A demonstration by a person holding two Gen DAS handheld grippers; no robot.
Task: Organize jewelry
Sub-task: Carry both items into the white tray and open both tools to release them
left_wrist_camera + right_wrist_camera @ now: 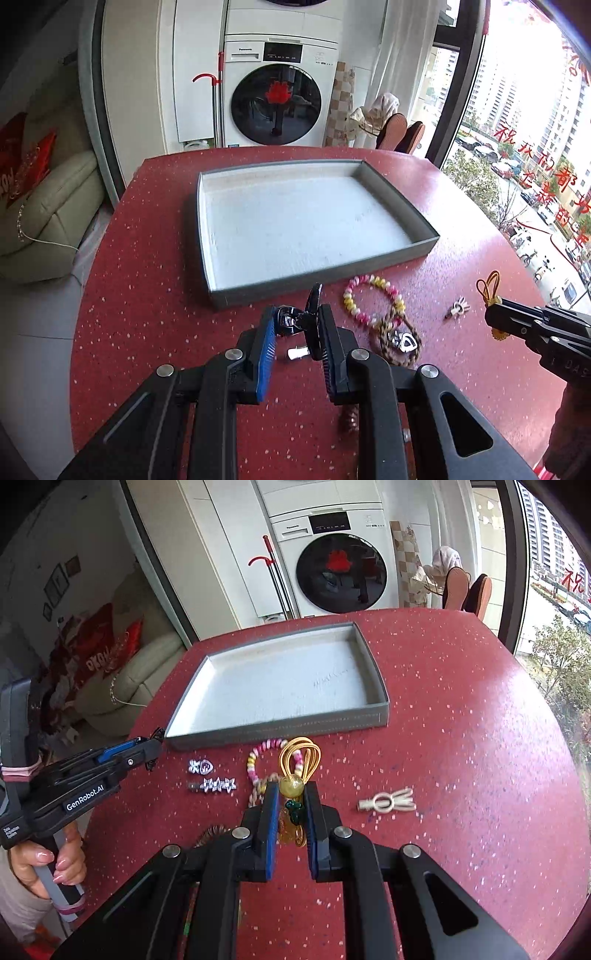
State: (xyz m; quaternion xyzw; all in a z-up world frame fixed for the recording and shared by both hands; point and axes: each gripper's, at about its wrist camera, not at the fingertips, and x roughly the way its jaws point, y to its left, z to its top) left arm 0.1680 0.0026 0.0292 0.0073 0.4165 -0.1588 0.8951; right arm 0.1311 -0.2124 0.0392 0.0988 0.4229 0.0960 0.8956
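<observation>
My left gripper is shut on a black hair clip with a silver part, lifted just in front of the grey tray. The tray has a white lining with nothing in it. From the right wrist view this gripper sits at the tray's near left corner. My right gripper is shut on a yellow bead charm with golden cord loops, held above the table. The left wrist view shows it at the right, the cord loops sticking up.
On the red speckled table lie a pink, yellow and white bead bracelet, a brown braided cord with a silver pendant, two rhinestone clips and a beige clip. A person's hand holds the left gripper's handle.
</observation>
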